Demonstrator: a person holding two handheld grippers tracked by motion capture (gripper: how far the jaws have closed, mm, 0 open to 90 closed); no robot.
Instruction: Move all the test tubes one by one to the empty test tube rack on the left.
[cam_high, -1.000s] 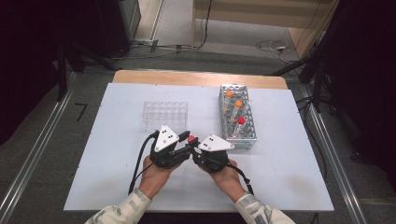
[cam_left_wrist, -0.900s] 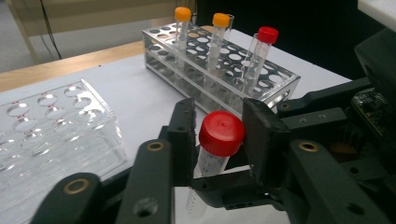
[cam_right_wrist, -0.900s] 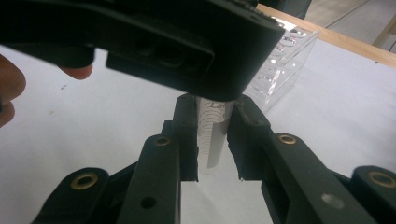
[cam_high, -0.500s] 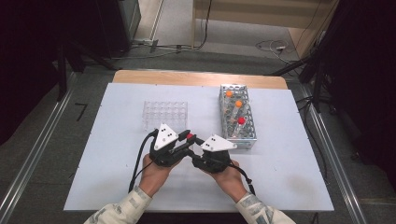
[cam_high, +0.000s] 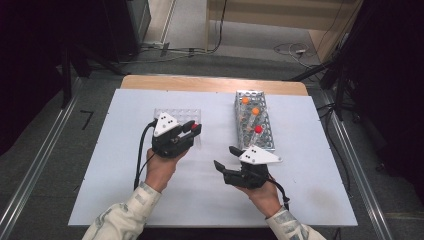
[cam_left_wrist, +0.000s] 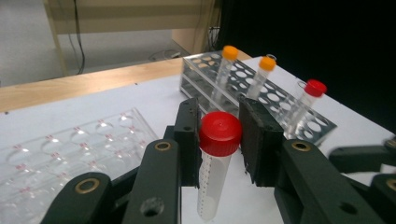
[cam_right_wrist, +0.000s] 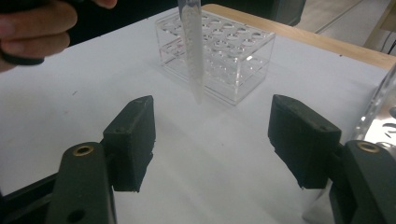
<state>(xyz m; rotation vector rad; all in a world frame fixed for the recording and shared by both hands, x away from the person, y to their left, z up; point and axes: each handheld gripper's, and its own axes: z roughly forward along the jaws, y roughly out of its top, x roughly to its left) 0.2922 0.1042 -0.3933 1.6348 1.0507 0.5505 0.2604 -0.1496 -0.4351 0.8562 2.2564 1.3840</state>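
Left gripper (cam_left_wrist: 219, 140) is clamped on the red-capped tube (cam_left_wrist: 215, 158); right gripper (cam_right_wrist: 212, 140) has just been opening, jaws wide with nothing between them.

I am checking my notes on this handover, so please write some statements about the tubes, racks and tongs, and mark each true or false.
1. The left tongs grip the red-capped tube. True.
2. The right tongs hold a tube. False: they are open and empty, having just been opening.
3. The metal rack holds three capped tubes. True.
4. The clear rack is full of tubes. False: its visible holes are empty.
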